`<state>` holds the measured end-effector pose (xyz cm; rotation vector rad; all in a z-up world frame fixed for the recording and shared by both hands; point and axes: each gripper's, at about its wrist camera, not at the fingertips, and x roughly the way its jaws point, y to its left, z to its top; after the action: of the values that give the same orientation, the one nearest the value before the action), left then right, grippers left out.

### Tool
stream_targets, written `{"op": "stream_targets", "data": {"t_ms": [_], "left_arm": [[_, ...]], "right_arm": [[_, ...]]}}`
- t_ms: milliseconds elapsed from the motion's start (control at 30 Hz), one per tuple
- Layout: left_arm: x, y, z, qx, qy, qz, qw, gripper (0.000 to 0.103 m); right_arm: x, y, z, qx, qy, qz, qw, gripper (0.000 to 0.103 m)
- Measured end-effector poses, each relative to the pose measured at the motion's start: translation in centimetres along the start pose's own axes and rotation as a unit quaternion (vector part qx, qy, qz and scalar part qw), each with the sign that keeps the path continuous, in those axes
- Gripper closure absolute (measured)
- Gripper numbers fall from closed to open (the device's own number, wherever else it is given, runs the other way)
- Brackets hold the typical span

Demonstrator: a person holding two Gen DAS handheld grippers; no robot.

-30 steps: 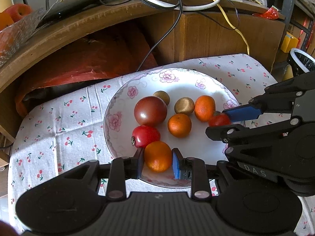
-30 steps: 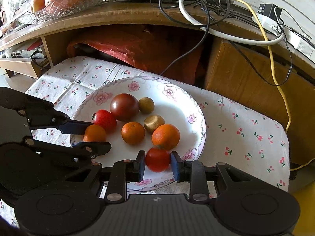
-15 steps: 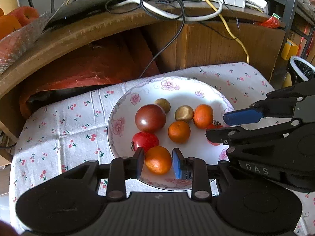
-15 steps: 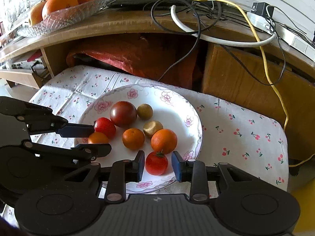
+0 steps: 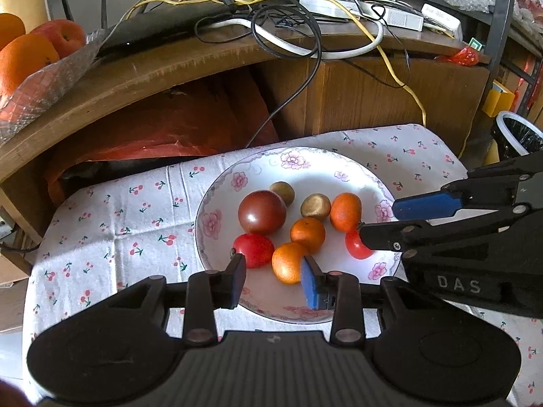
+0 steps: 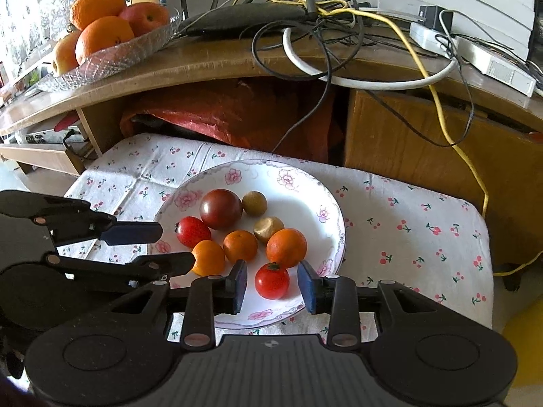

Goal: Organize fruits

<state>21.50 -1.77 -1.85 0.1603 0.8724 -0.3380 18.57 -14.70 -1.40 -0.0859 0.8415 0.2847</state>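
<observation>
A floral white plate (image 5: 339, 166) (image 6: 305, 183) on a cherry-print cloth holds a dark tomato (image 5: 262, 212), two red tomatoes, three tangerines and two small brown fruits. My left gripper (image 5: 273, 281) is open over the plate's near rim, and an orange tangerine (image 5: 288, 261) lies between its fingertips, close to the right finger. My right gripper (image 6: 272, 285) is open too, with a red tomato (image 6: 272, 279) resting on the plate between its fingers and a gap on each side. Each gripper shows in the other's view: the right gripper (image 5: 378, 218) and the left gripper (image 6: 176, 246).
A curved wooden shelf above carries a glass bowl (image 6: 112, 57) of oranges and an apple, a router and tangled cables (image 6: 325, 44). A red plastic bag (image 5: 163, 125) fills the space under the shelf. A lined bin (image 5: 516, 135) stands at the far right.
Both grippers have opened and drawn back and up from the plate. The tangerine and the red tomato that they were shut on now lie loose on the plate.
</observation>
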Motion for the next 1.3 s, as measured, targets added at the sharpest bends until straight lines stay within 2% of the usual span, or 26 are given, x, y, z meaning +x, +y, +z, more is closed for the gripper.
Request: {"op": "stream_targets", "data": {"t_ms": [967, 1300], "left_arm": [[-3.7, -1.4, -3.3, -0.021, -0.015, 0.026, 0.9993, 0.043], [-4.4, -1.5, -4.9, -0.039, -0.014, 0.037, 0.9985, 0.031]], "right_arm": [[-4.2, 0.6, -3.8, 0.022, 0.009, -0.030, 0.999, 0.068], [-4.7, 1.4, -5.5, 0.044, 0.022, -0.024, 0.999, 0.068]]}}
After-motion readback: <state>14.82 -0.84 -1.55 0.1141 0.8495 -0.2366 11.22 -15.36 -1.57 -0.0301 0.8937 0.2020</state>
